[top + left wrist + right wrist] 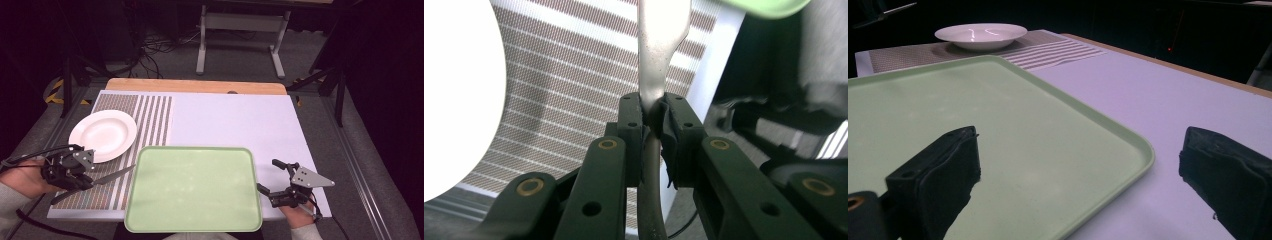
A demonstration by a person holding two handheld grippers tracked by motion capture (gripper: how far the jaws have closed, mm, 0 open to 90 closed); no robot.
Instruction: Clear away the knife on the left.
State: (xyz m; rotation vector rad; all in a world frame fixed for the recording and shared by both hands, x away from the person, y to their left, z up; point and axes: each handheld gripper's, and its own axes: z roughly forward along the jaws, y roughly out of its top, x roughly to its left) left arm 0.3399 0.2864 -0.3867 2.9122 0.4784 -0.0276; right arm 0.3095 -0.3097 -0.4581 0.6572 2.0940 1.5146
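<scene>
Here the left gripper pinches a knife (metal); right gripper spread wide.

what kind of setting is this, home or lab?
Probably a lab data-collection rig, not a home: a staged table with a green tray, white plate and striped placemat, floor cables and a metal stand behind.

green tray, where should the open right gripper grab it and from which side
Probably the raised rim on the right edge of the green tray. The right gripper sits open just beside that edge, so it could come in from the right, one jaw over the lip and one outside. The flat middle offers nothing to pinch.
</scene>
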